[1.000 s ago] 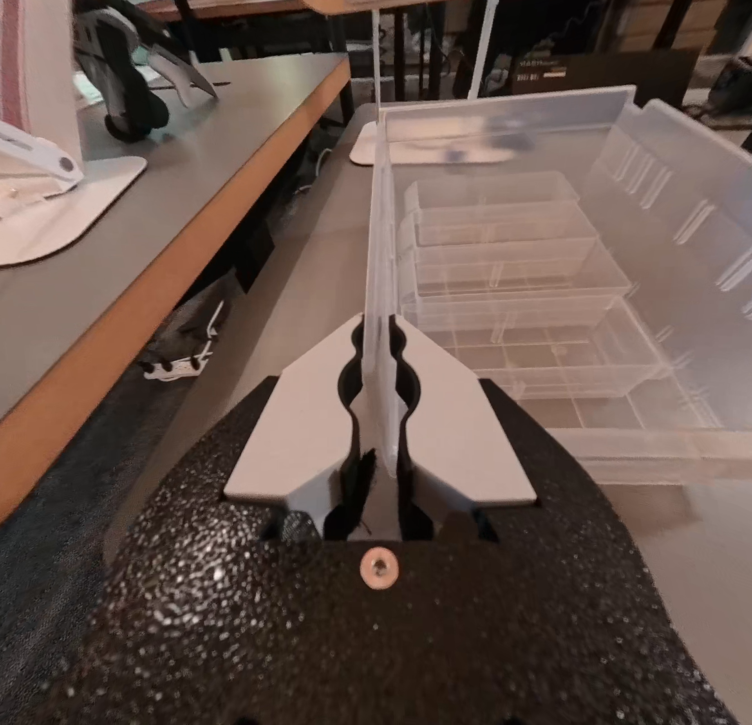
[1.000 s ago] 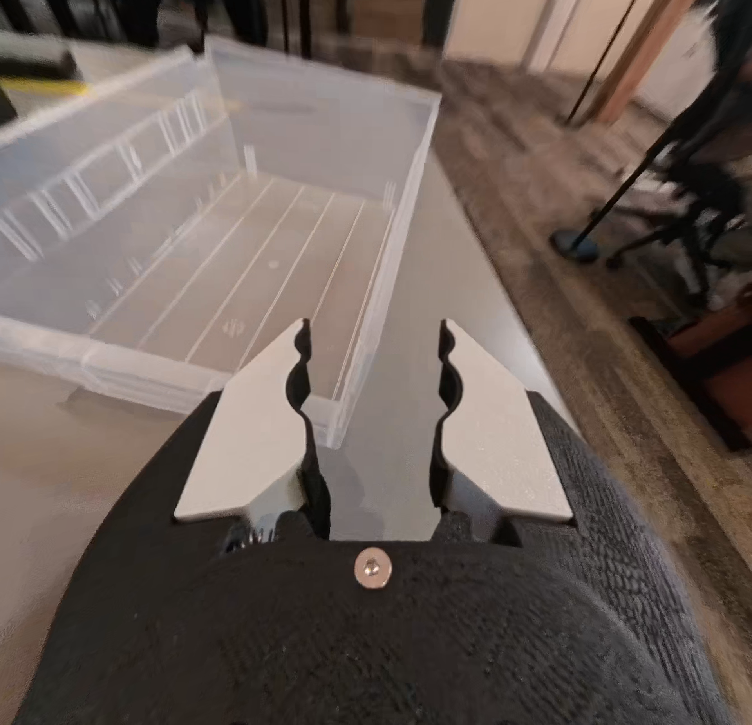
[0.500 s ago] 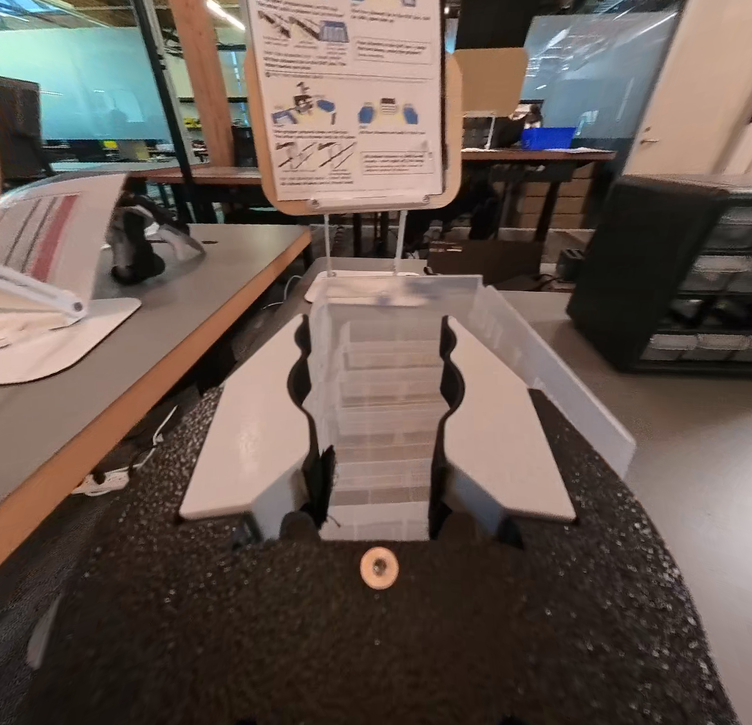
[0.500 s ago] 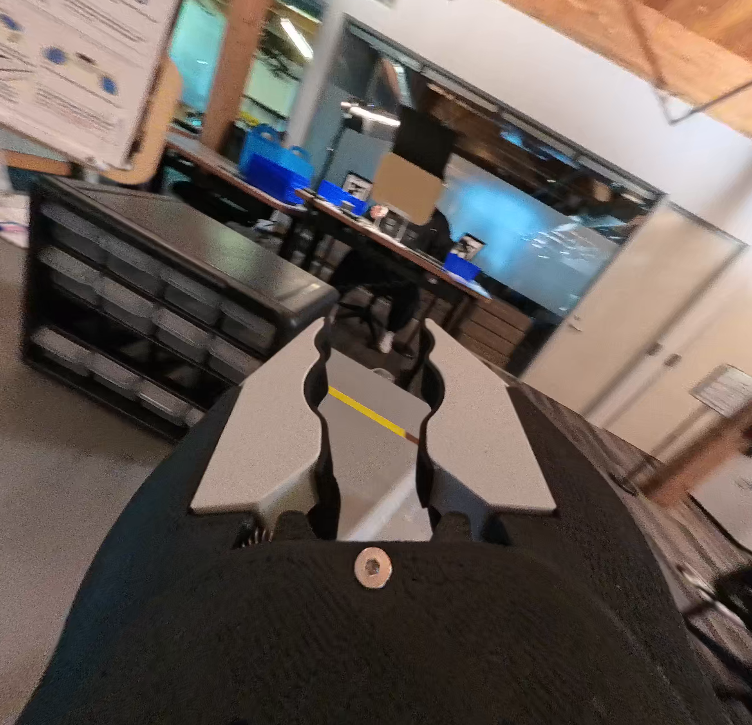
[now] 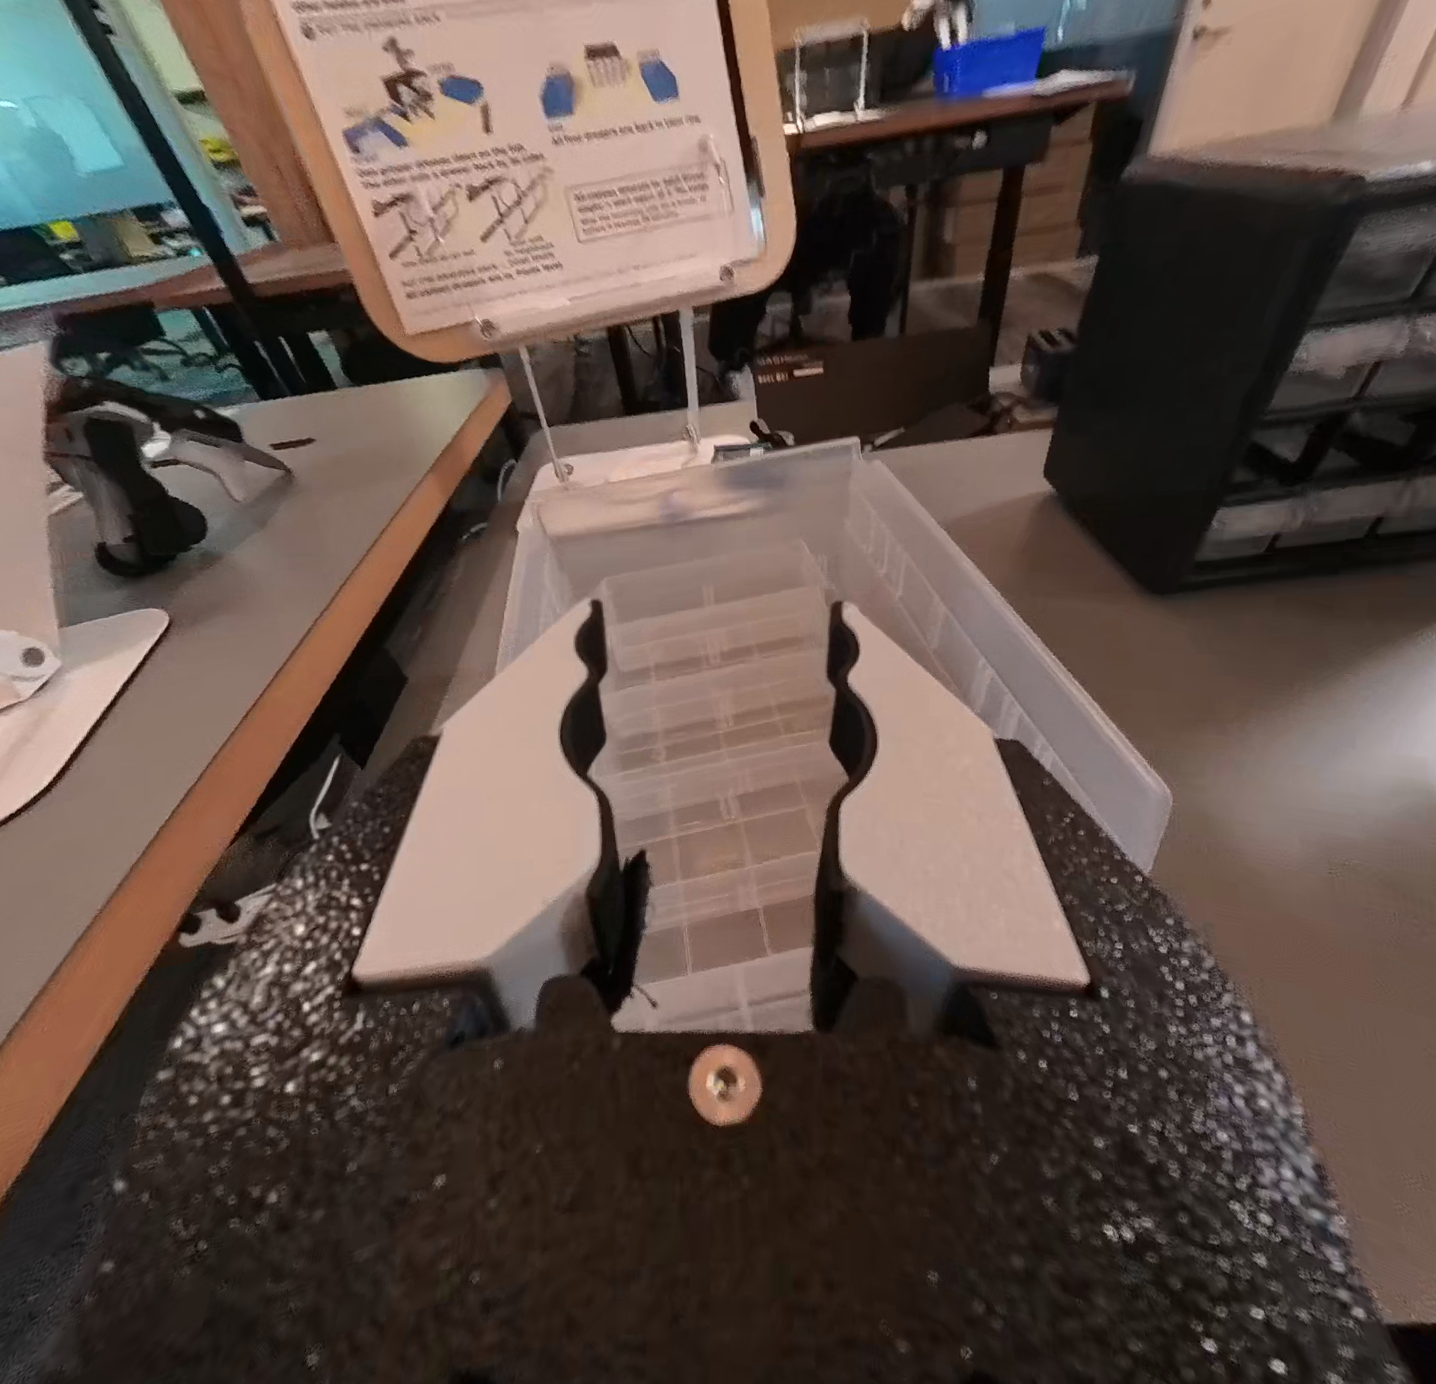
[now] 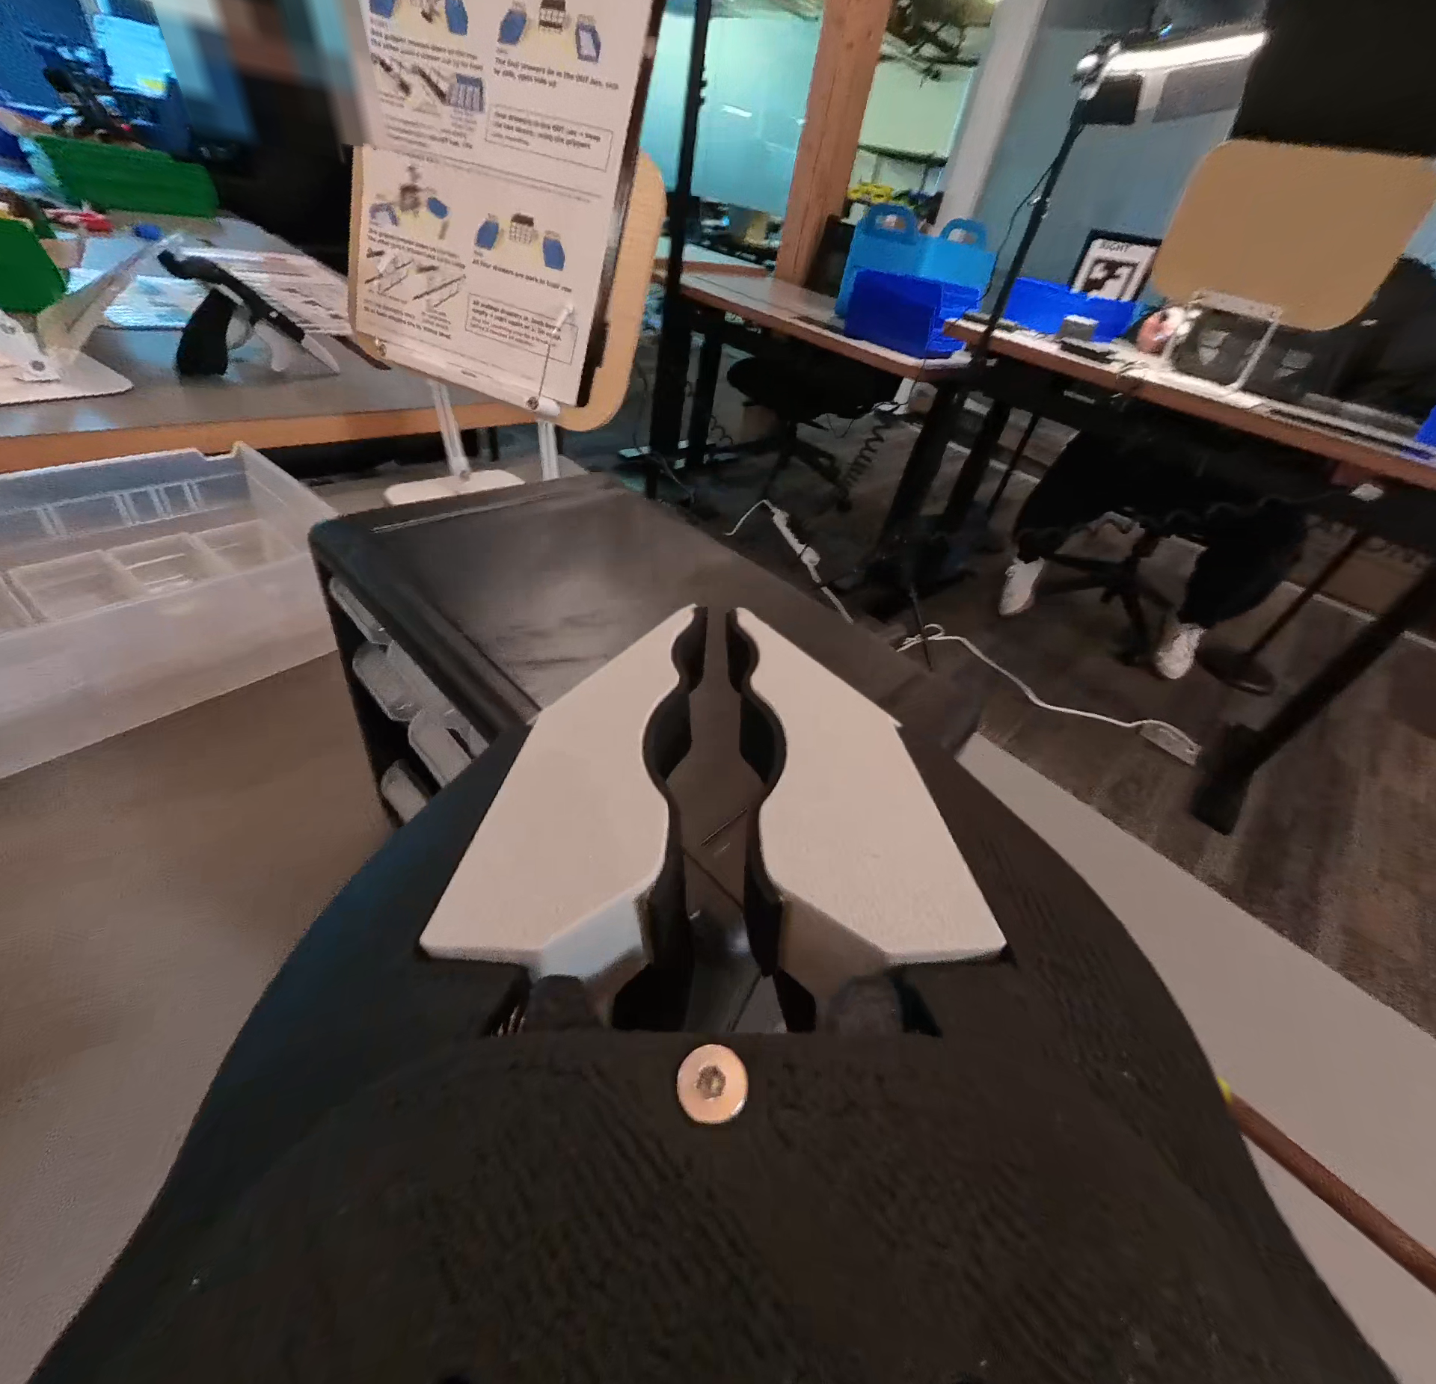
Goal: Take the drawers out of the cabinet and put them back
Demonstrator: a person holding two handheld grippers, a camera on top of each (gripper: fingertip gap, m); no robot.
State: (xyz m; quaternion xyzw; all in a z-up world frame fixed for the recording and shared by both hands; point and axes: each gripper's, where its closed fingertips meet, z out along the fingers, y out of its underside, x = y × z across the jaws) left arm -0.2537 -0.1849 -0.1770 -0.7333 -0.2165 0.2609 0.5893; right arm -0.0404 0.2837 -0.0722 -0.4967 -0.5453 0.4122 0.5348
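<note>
A clear plastic bin [image 5: 971, 647] sits on the grey table and holds several small clear drawers [image 5: 715, 725] in a row. My left gripper [image 5: 715, 616] is open and empty, held above the bin's near end, with the drawers showing between its fingers. The black drawer cabinet [image 5: 1204, 337] stands to the right of the bin, with clear drawers [image 5: 1368, 259] in its slots. In the right wrist view my right gripper [image 6: 716, 616] is shut and empty, just above the cabinet's top [image 6: 544, 570]. The bin [image 6: 116, 570] lies to the left of the cabinet.
An instruction board on a white stand [image 5: 544, 143] rises behind the bin. A neighbouring table [image 5: 233, 570] on the left carries another gripper [image 5: 132, 477]. To the right, the table edge [image 6: 1165, 919] drops to a floor with cables, and a person sits at a far desk [image 6: 1165, 492].
My left gripper let go of the bin's wall, opened and rose over the bin. My right gripper swung away from another clear bin to the cabinet's top and closed.
</note>
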